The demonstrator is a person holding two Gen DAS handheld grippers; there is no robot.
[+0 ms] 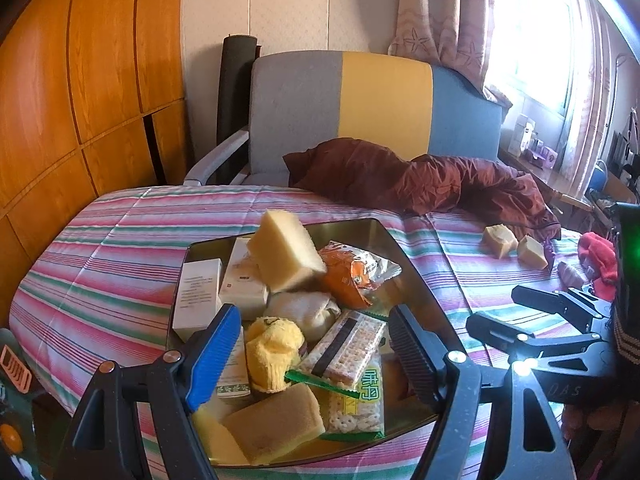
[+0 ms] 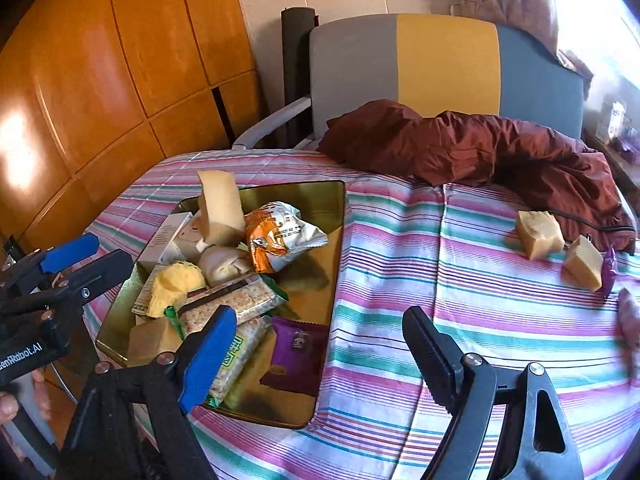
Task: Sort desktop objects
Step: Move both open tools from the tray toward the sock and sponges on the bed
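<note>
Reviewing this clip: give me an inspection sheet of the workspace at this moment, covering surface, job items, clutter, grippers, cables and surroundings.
Surface: striped cloth over the table.
Job's things: gold tray heaped with sponges, snack packets, white boxes and a yellow towel; two sponge blocks loose on the cloth at right.
Clutter: maroon jacket at the far edge; red cloth.
Grippers: left gripper open above the tray, empty; right gripper open, empty.
Cables: nothing seen.
Surroundings: chair, wooden wardrobe, curtained window.

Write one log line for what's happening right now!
left gripper: open over tray | right gripper: open, empty | sponge blocks on striped cloth
</note>
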